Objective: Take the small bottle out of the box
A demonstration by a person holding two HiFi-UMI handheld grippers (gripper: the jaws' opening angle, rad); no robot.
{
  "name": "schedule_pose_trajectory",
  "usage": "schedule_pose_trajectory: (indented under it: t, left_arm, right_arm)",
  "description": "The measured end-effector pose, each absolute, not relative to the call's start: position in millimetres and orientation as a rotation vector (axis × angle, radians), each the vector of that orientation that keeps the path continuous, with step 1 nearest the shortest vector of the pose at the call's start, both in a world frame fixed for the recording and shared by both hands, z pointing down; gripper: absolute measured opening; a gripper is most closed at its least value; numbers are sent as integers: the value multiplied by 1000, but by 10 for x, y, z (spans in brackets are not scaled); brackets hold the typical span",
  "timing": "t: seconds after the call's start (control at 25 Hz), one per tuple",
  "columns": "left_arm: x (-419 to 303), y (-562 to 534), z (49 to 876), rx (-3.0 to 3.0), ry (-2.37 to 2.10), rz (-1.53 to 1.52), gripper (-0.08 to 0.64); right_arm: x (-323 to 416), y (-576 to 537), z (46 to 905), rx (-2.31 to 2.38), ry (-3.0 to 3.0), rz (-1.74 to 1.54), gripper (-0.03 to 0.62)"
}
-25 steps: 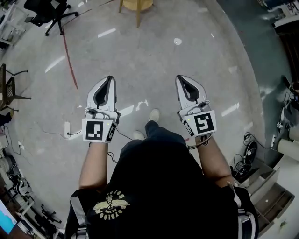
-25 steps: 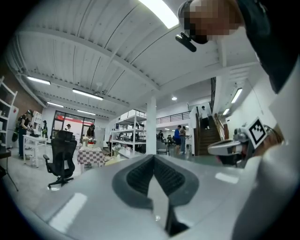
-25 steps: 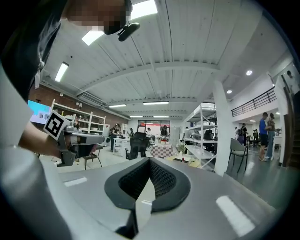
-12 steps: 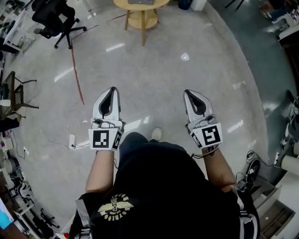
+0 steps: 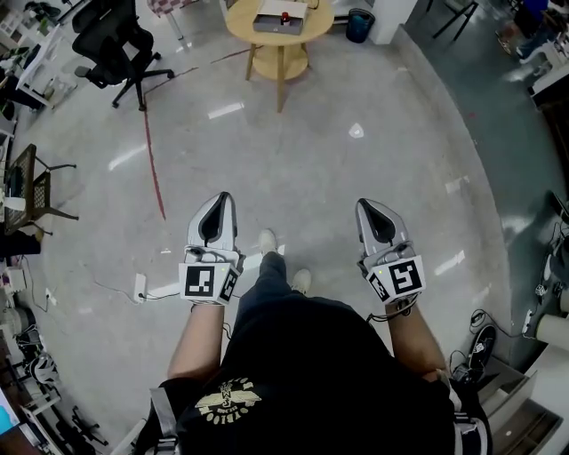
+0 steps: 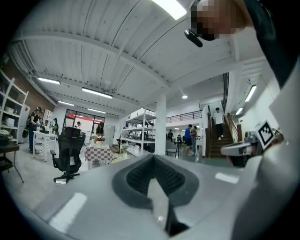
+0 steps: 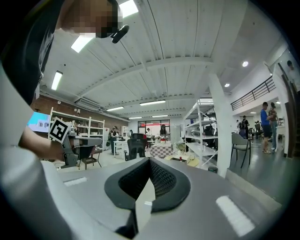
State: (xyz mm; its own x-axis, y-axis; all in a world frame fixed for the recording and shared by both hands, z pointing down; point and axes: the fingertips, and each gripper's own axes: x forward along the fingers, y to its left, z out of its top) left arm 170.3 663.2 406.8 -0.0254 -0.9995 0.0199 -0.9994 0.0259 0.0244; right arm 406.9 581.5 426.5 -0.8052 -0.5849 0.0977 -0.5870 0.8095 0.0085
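Observation:
Far ahead, a round wooden table (image 5: 313,19) bears a flat grey box (image 5: 280,15) with something small and red (image 5: 285,17) in it; no bottle can be made out at this distance. My left gripper (image 5: 216,203) and my right gripper (image 5: 372,210) are held level over the floor in front of the person's body, far short of the table. Both are shut with nothing between the jaws. In the left gripper view the left gripper (image 6: 153,158) shows its pads together, as does the right gripper (image 7: 150,162) in the right gripper view.
A black office chair (image 5: 120,46) stands left of the table, with a blue bin (image 5: 359,24) to the table's right. A red line (image 5: 153,158) runs across the grey floor. A dark chair (image 5: 31,182) and cables sit at the left; shelves and shoes (image 5: 476,289) are at the lower right.
The person has walked forward: the round table and its box have come fully into view at the top. Both grippers stayed shut and side by side.

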Motion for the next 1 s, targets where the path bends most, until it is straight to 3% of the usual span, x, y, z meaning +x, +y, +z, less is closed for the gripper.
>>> schedule_pose_trajectory:
  t: [0.72, 1.0]
  left_arm:
    - [1305, 5639, 4103, 2239, -2099, 117, 0]
    - [971, 5343, 3909, 2304, -2114, 29, 0]
  right_arm:
    - [3413, 5188, 4235, 1052, -2844, 27, 8]
    - [3134, 4909, 4139, 1077, -2848, 16, 8]
